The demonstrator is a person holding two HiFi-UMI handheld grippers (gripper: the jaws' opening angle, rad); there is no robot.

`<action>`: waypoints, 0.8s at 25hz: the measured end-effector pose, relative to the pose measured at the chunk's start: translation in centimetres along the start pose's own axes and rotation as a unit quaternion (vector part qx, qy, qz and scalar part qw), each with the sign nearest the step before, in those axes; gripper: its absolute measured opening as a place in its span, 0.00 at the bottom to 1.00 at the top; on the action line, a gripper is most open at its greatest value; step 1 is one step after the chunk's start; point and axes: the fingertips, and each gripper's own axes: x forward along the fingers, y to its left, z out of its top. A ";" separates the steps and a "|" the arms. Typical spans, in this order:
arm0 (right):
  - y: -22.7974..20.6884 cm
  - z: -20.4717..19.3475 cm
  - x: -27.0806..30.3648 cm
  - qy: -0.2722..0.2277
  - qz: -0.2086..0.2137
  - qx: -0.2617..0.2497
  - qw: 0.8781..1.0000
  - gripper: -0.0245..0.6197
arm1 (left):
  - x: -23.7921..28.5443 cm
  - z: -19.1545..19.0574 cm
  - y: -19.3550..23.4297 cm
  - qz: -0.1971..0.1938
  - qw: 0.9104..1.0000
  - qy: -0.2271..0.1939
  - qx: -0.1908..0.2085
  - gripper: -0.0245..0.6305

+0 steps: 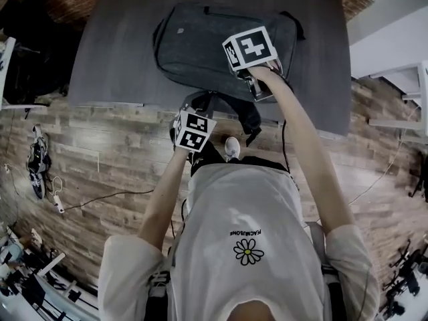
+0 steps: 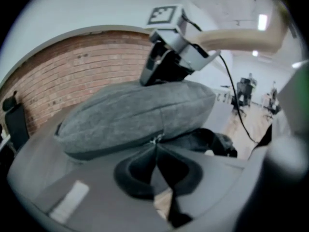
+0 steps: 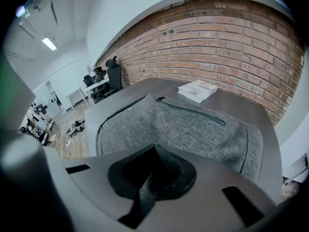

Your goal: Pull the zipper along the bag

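Observation:
A grey backpack (image 1: 207, 39) lies flat on the dark table (image 1: 114, 59). My left gripper (image 1: 193, 105) is at the bag's near edge, by the table's front. In the left gripper view its jaws are shut on the small metal zipper pull (image 2: 155, 140) on the bag's side seam (image 2: 111, 146). My right gripper (image 1: 239, 64) rests on top of the bag toward its right end, pointing down. Its jaws are shut on a fold of the grey fabric (image 3: 147, 185). A closed pocket zipper (image 3: 190, 109) runs across the bag's top face.
A thin book (image 3: 197, 90) lies on the far part of the table, beyond the bag. The bag's black straps (image 1: 246, 116) hang over the table's front edge. A brick wall (image 3: 231, 47) stands behind the table. Cables (image 1: 100, 199) trail over the wooden floor.

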 end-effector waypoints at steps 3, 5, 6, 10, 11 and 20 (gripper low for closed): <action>0.3 0.2 0.2 0.002 0.003 -0.011 1.000 0.04 | 0.3 0.4 -0.7 -0.004 1.000 0.004 0.009 0.05; 0.5 0.3 0.2 0.002 0.006 -0.017 1.000 0.04 | 0.2 0.3 -0.6 -0.006 1.000 0.003 0.010 0.05; 0.6 0.2 0.2 0.002 0.007 -0.017 1.000 0.04 | 0.1 0.2 -0.6 -0.006 1.000 0.005 0.013 0.05; 0.7 0.3 0.2 0.001 0.008 -0.016 1.000 0.04 | 0.2 0.4 -0.4 -0.004 1.000 -0.001 0.010 0.05; 0.7 0.3 0.2 0.000 0.009 -0.016 1.000 0.04 | 0.2 0.4 -0.4 -0.002 1.000 -0.004 0.006 0.05; 0.0 1.1 -0.8 -0.035 0.018 0.010 0.999 0.04 | -3.3 3.9 1.9 0.022 0.997 -0.050 -0.052 0.07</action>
